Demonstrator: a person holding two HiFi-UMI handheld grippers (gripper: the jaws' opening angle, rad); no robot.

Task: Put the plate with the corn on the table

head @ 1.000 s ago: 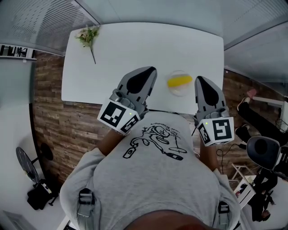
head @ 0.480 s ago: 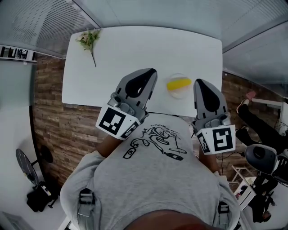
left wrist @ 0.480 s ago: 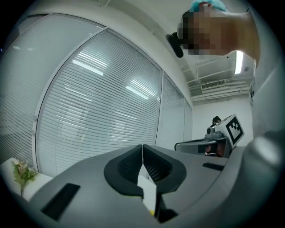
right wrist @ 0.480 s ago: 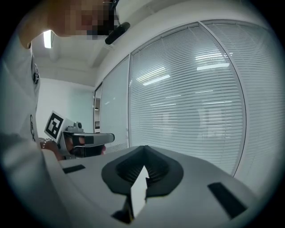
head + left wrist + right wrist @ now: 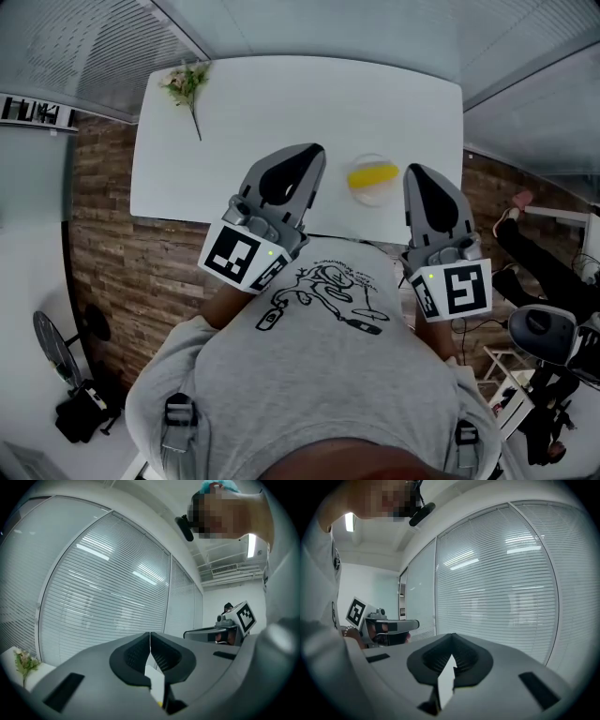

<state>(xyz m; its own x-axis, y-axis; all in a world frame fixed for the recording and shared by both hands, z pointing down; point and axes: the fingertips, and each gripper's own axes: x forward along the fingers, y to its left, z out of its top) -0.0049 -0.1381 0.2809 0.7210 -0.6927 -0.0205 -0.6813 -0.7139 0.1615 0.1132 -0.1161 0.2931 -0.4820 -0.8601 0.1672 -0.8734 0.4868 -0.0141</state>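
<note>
Yellow corn, white table, brown plank floor.

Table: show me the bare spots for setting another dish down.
The table is bare across its middle and far right, between the flower sprig at the far left corner and the plate with the corn. It is crowded only at the near edge, where the plate shows between the left gripper and right gripper.

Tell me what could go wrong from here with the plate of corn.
1. The plate sits near the front edge of the table, between the left gripper and right gripper, both shut and empty; a stray swing could knock it off.
2. The corn lies loose on the plate and might roll.
</note>
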